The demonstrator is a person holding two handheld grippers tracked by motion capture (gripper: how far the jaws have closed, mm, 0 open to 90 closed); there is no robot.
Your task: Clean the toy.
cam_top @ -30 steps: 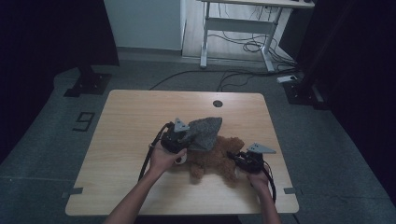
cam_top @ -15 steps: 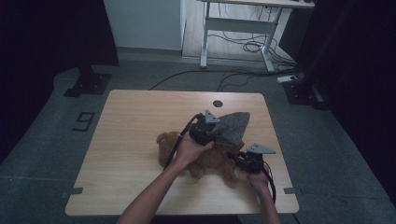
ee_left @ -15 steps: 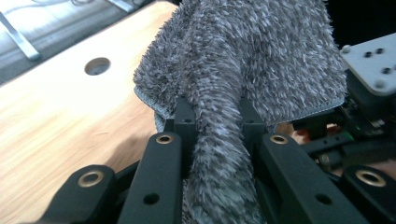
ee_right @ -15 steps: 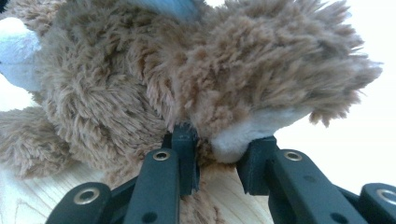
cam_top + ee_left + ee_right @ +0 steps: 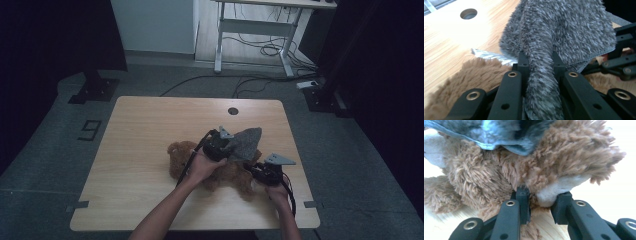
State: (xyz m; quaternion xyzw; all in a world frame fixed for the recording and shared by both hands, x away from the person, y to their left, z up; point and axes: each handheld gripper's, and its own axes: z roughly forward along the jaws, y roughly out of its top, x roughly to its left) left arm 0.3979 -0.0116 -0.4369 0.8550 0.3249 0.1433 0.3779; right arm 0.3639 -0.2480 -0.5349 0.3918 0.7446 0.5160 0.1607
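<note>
1. The left gripper (image 5: 231, 148) was clamped on a fold of the grey fuzzy cloth (image 5: 564, 32), held just above the brown plush bear (image 5: 220, 172) lying on the table (image 5: 150, 130).
2. The right gripper (image 5: 540, 203) pinched the bear's paw, pinning it.
3. Judged step: dressing the bear; next, the cloth needed drawing over the body.

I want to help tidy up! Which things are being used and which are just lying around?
In use: grey fuzzy cloth, pinched by left gripper; brown teddy bear, pinched by right gripper.

Lying about: white desk frame, floor cables, black stand base.
</note>
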